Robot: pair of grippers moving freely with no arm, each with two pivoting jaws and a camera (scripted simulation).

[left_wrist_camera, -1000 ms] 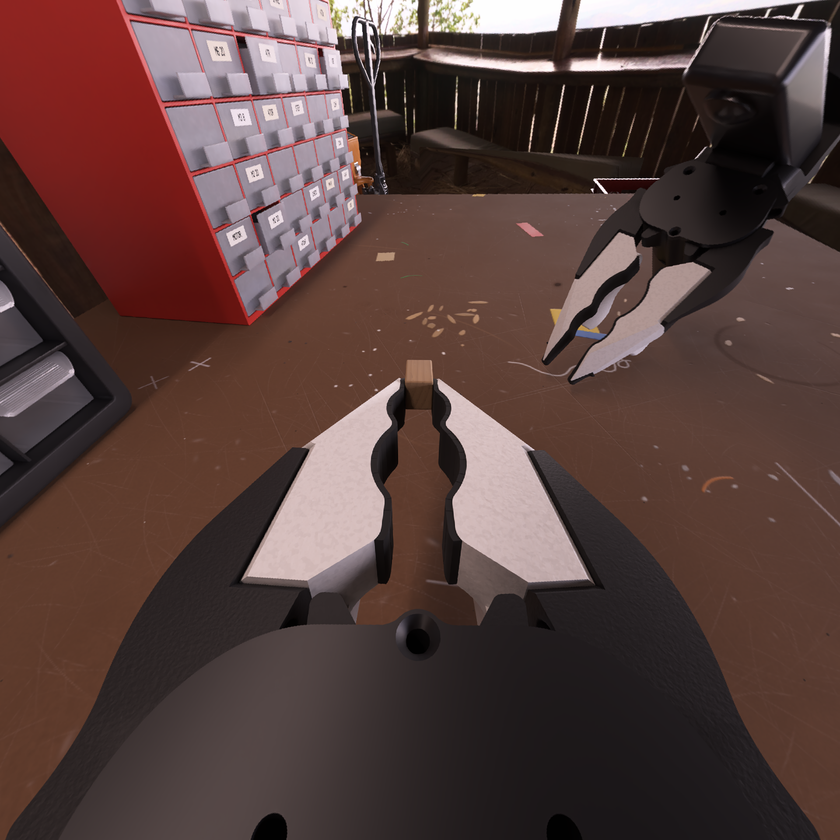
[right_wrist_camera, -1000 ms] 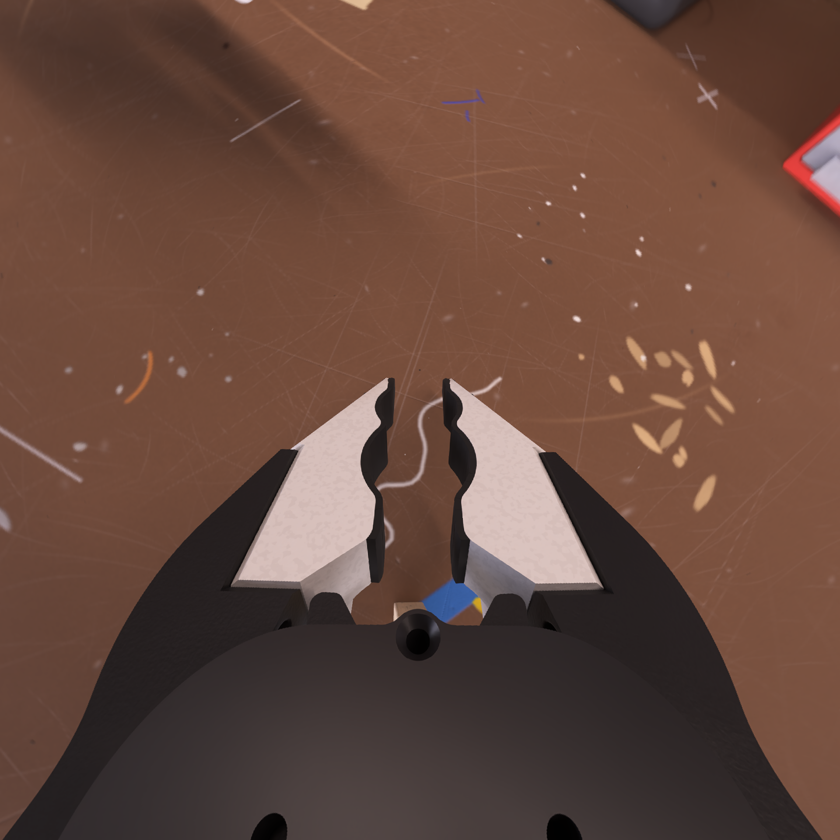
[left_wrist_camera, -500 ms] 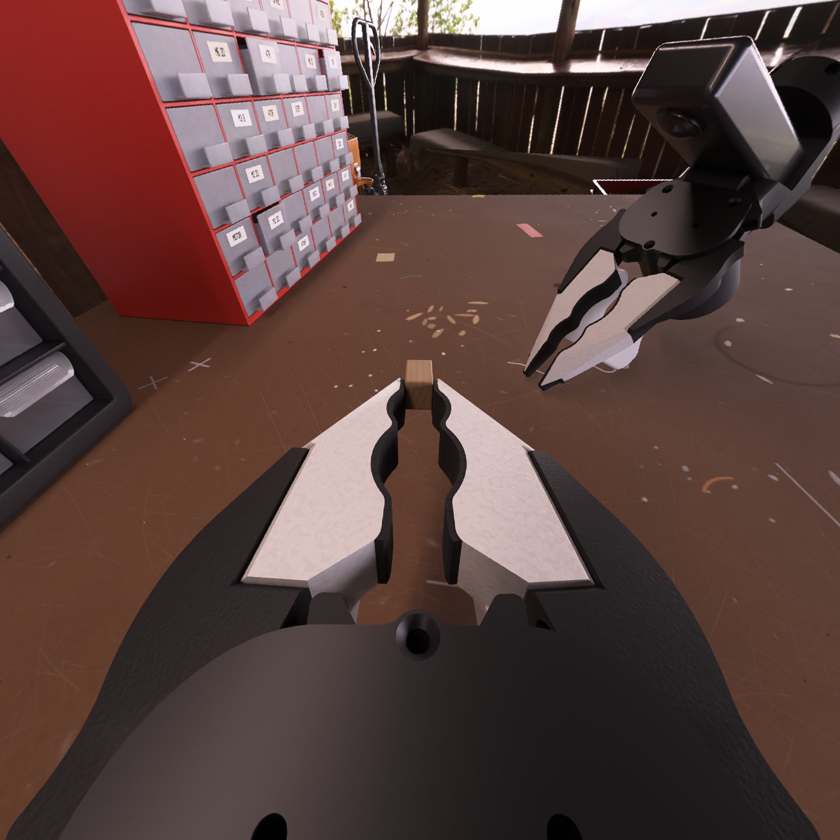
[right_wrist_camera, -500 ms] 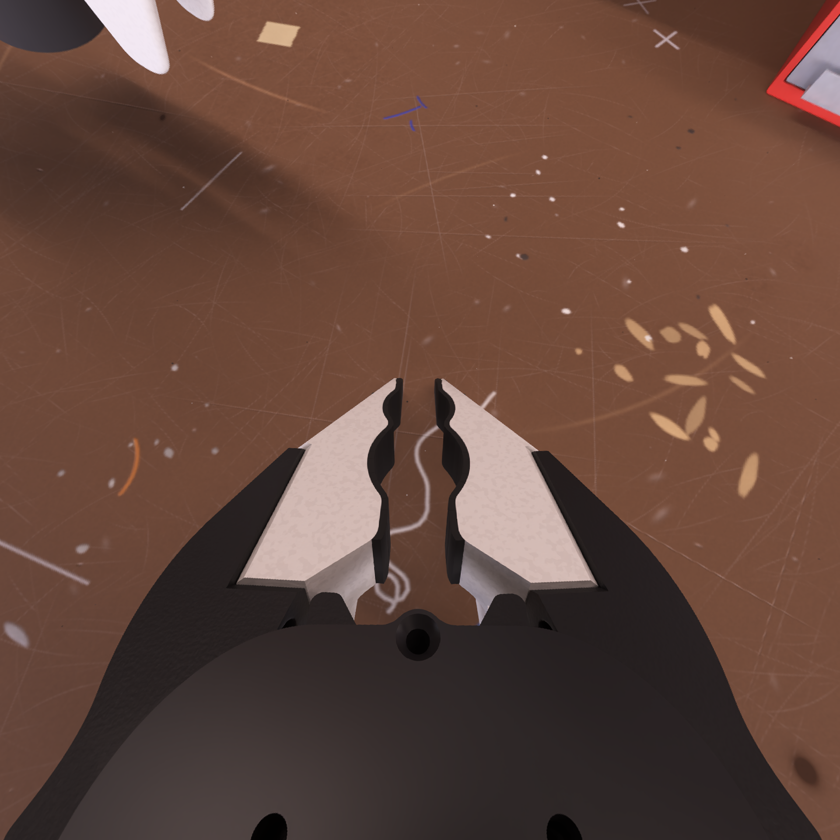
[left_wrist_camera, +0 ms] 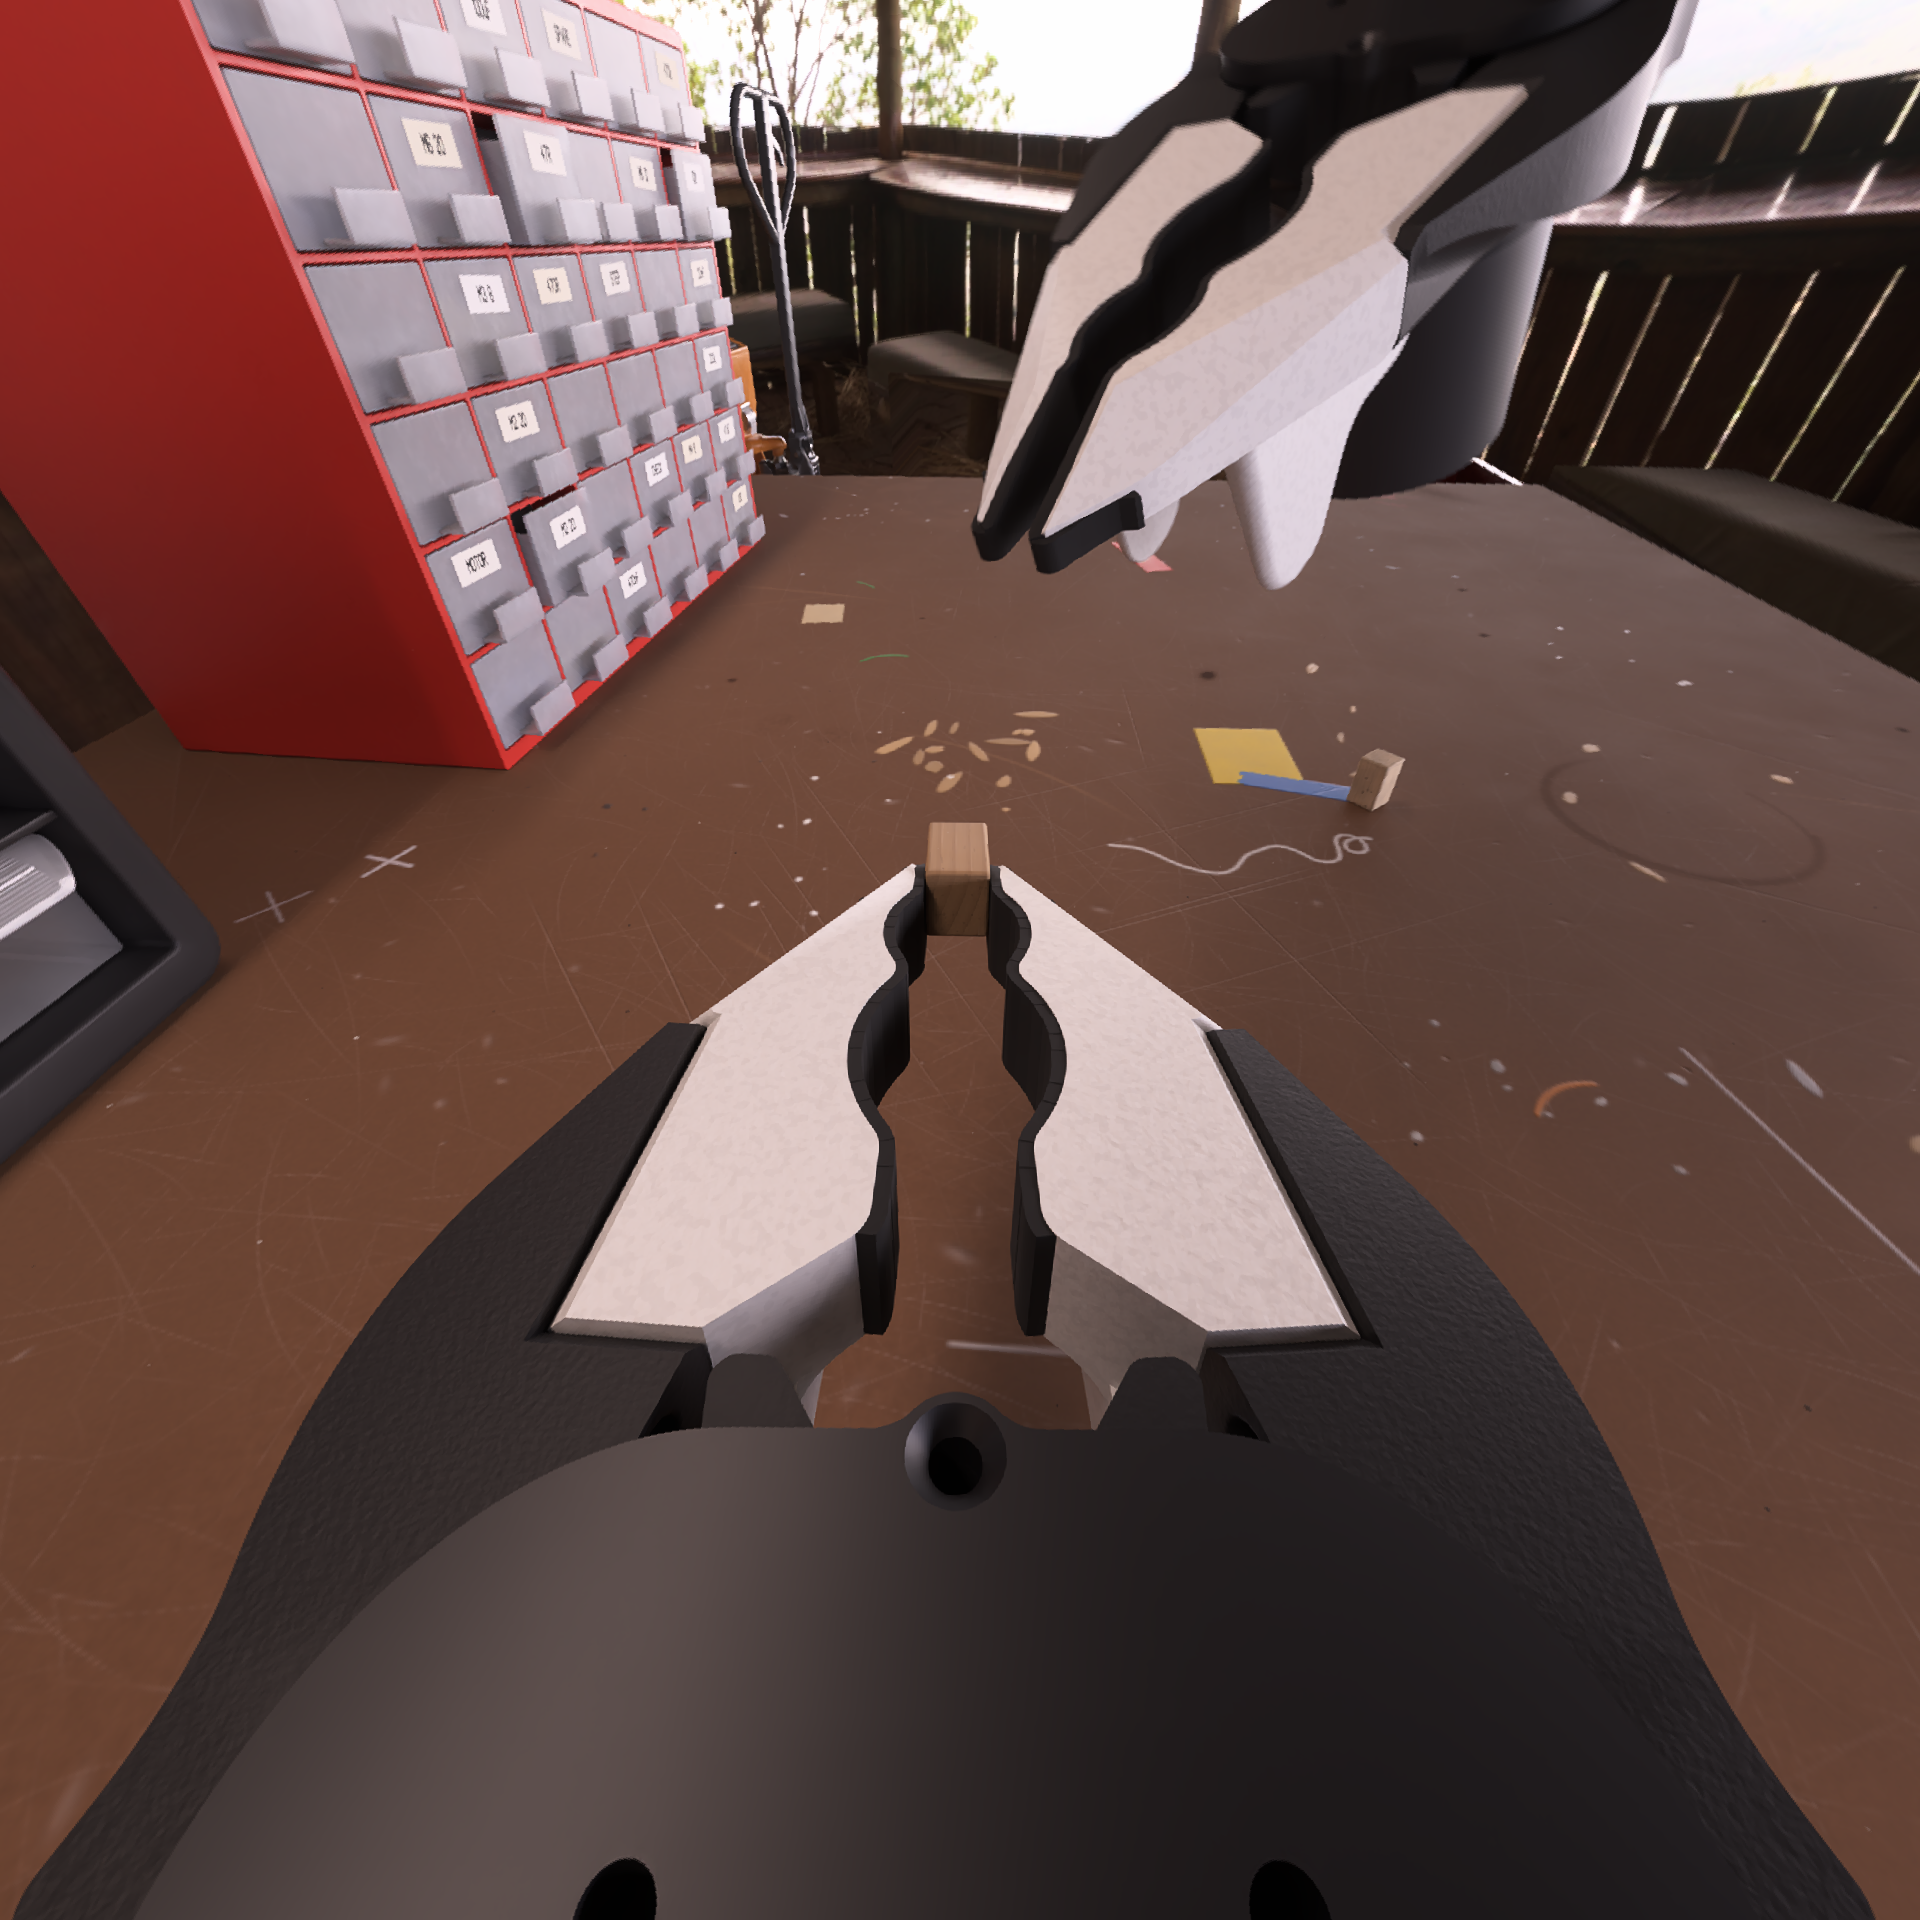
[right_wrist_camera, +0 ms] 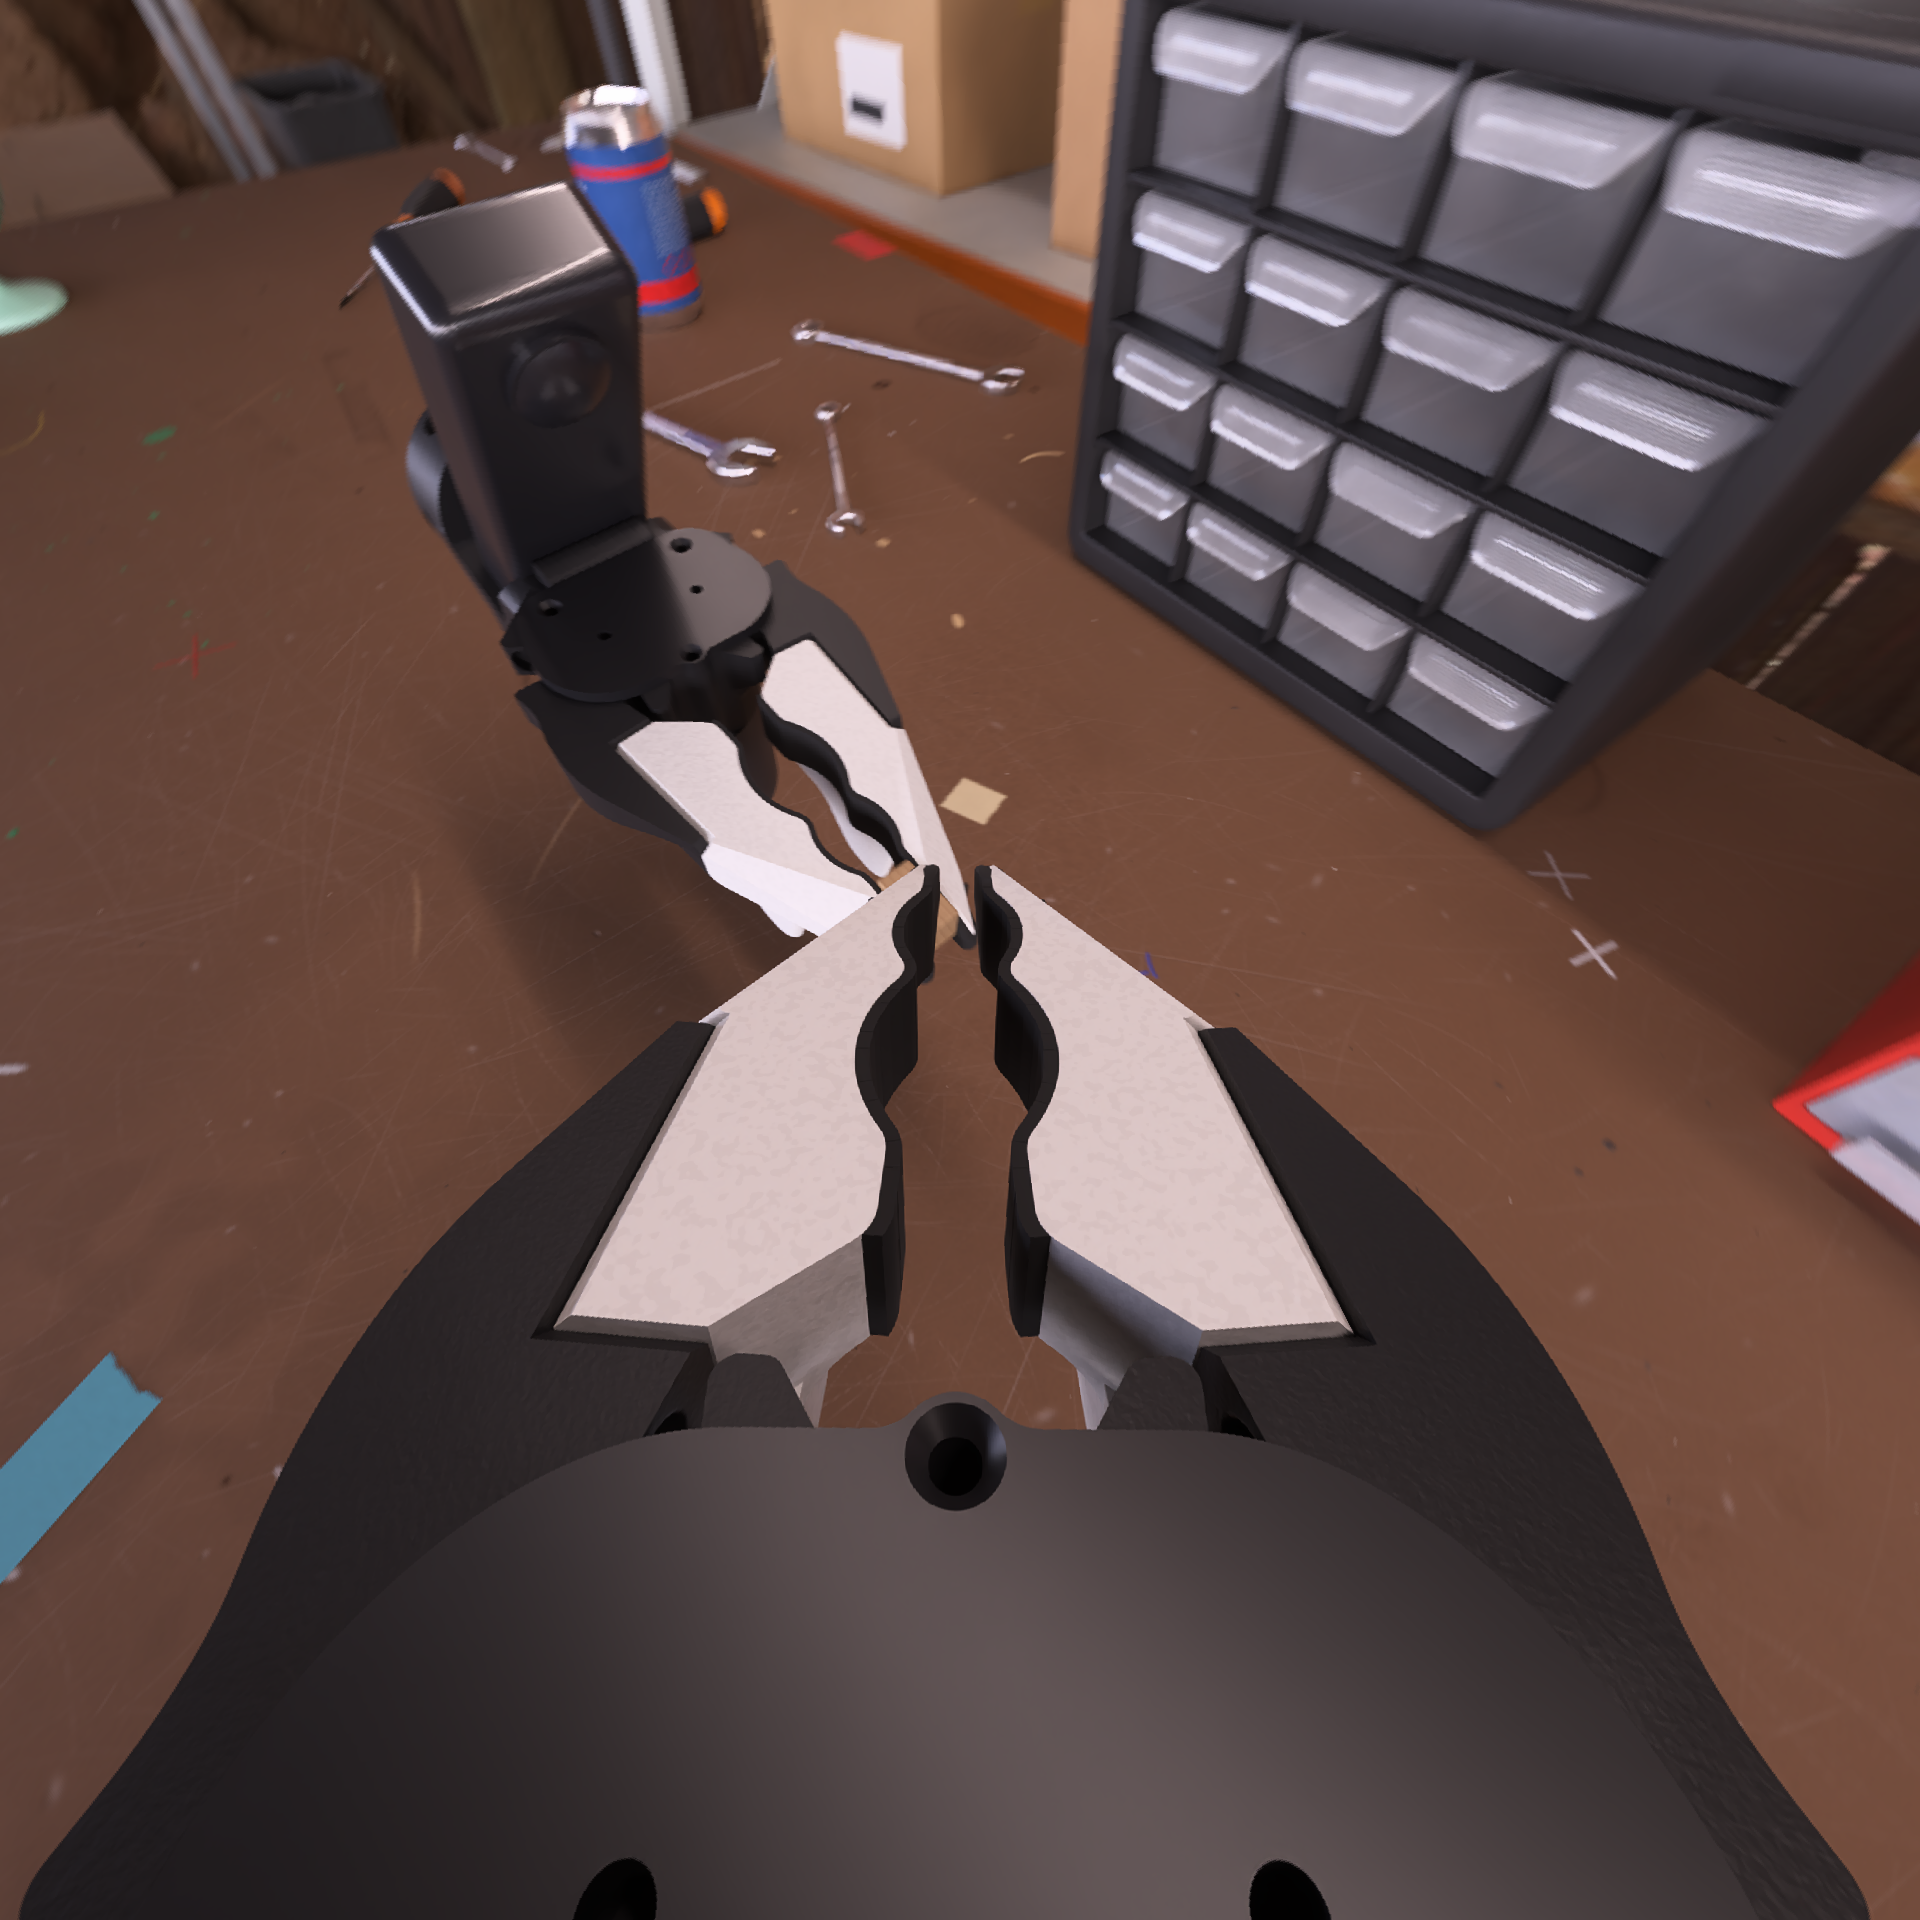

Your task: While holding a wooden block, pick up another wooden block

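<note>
My left gripper (left_wrist_camera: 956, 883) is shut on a small wooden block (left_wrist_camera: 956, 878) at its fingertips and holds it just above the brown table (left_wrist_camera: 520, 1091). A second wooden block (left_wrist_camera: 1374, 777) lies on the table to the right, at the end of a blue tape strip. My right gripper (right_wrist_camera: 958, 902) is nearly shut with nothing between its fingers. It hangs in the air above and beyond the held block in the left wrist view (left_wrist_camera: 1029, 540). In the right wrist view its tips point at the left gripper (right_wrist_camera: 914, 894), whose block (right_wrist_camera: 891, 881) barely shows.
A red drawer cabinet (left_wrist_camera: 416, 364) stands at the left. A dark grey drawer cabinet (right_wrist_camera: 1455, 416) stands at the table's side. A yellow paper (left_wrist_camera: 1247, 750) lies by the loose block. A can (right_wrist_camera: 629, 197), wrenches (right_wrist_camera: 904, 353) and a cardboard box (right_wrist_camera: 914, 83) are farther off.
My right gripper has risen off the table, swung round to face the left gripper, and its jaws have narrowed. The loose block now shows. The left gripper has kept still with its block.
</note>
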